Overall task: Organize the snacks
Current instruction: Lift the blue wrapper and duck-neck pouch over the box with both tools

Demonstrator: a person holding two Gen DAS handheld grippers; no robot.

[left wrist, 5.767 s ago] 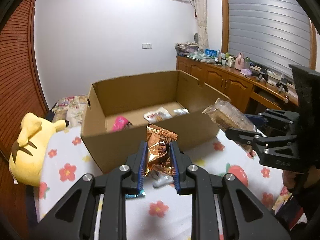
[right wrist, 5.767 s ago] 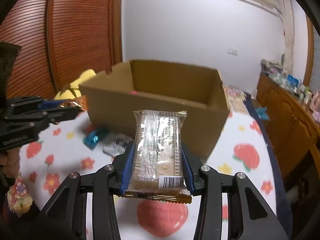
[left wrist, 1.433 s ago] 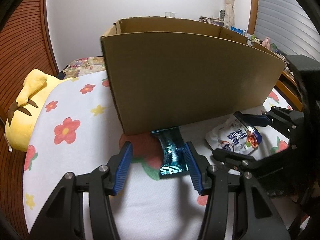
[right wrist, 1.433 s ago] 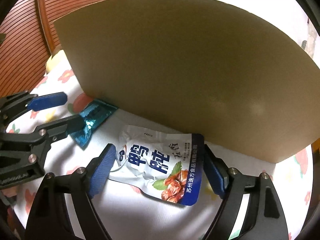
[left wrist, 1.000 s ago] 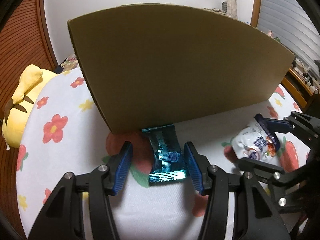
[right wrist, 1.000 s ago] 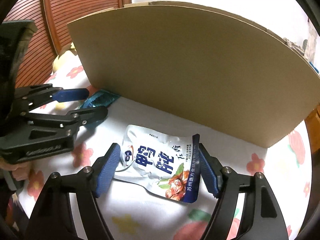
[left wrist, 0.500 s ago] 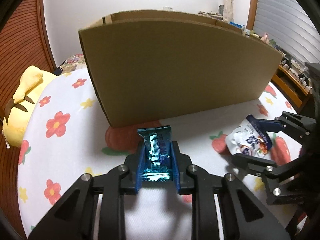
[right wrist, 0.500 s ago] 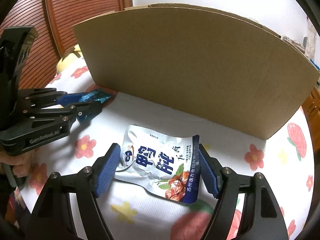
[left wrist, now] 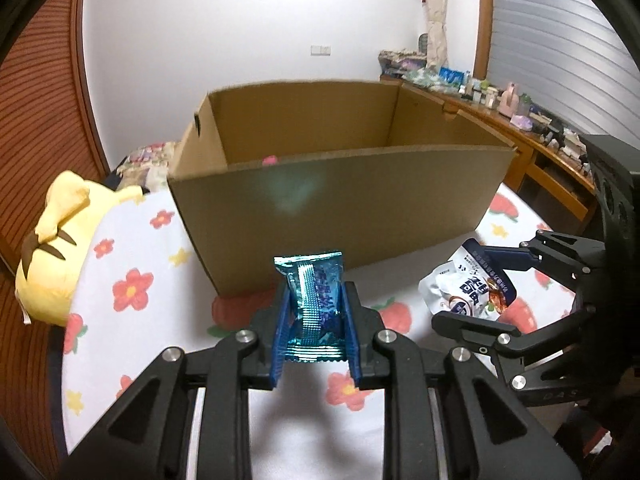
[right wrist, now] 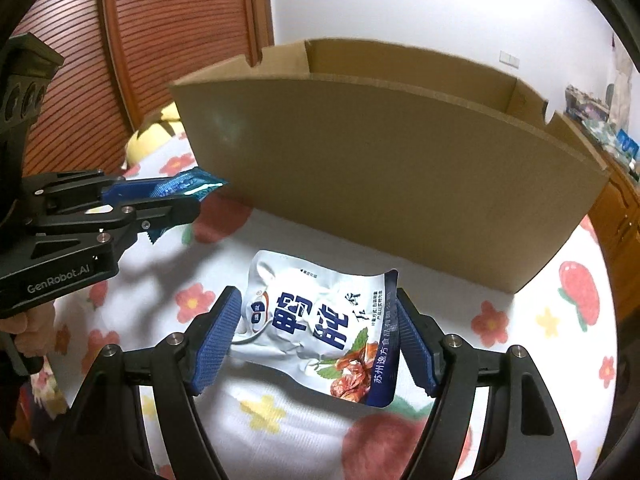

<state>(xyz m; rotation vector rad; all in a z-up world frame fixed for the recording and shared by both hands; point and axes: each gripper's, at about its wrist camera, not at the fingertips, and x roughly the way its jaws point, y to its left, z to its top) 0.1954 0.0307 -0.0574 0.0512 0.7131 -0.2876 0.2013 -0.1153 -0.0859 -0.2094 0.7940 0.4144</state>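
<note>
Now left hand-held gripper (left wrist: pixel 316 330) clamps blue packet (left wrist: pixel 316 300) — right hand-held gripper (right wrist: pixel 316 338) grips white pouch (right wrist: pixel 320 328).

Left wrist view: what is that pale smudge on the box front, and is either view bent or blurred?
Left wrist view: a faint bluish-white glare patch sits on the cardboard box front wall above the teal snack packet; straight edges bow. Right wrist view: the box's top edge curves strongly from fisheye distortion; print on the white duck gizzard pouch stays sharp.
</note>
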